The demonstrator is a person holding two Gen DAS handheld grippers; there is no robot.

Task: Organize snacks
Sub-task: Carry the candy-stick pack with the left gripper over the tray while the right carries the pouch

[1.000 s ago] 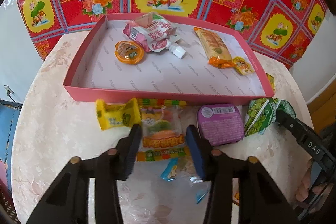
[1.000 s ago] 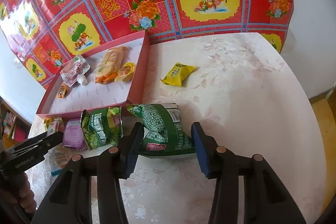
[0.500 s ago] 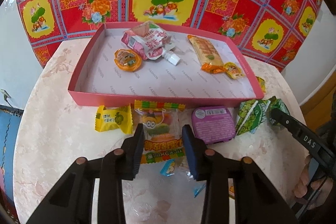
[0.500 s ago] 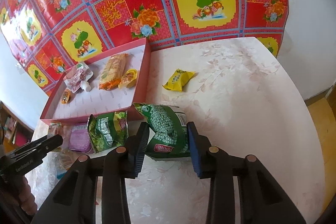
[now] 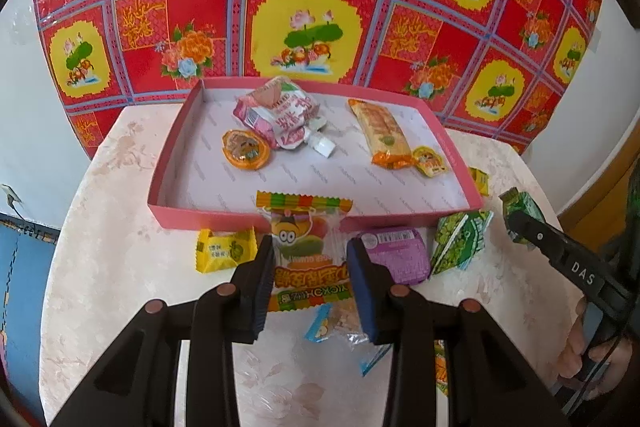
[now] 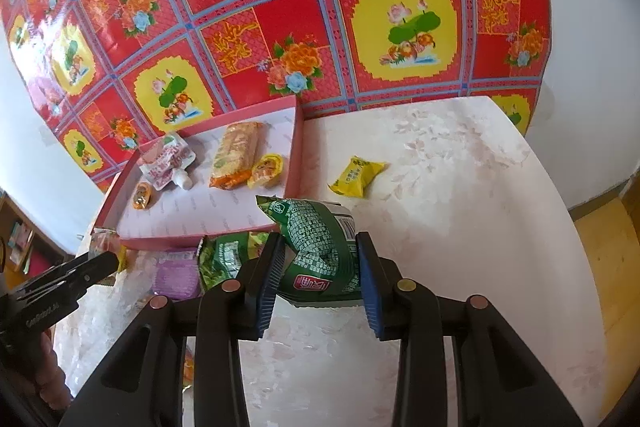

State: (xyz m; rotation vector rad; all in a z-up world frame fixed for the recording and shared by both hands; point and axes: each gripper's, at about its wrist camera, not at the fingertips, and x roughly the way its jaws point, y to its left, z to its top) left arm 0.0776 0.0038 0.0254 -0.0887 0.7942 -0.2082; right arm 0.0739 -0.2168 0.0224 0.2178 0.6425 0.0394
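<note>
Gripping a gummy packet [image 5: 310,259], the left gripper [image 5: 311,269] has just closed on it and raised it off the tabletop [image 5: 112,227]; a second ago it lay flat. Right gripper [image 6: 320,267]: likewise just closed, clamped on one green bag [image 6: 320,247], now lifted. Pink tray [image 5: 172,155]: four snacks inside. Tabletop count: two yellow packets, one purple cup [image 5: 394,255], one further green bag [image 5: 460,241].

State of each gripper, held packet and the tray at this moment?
left gripper: shut on gummy packet, lifted.
right gripper: shut on dark green packet, lifted.
pink tray: open, partly filled.
purple cup: sealed, on table.
</note>
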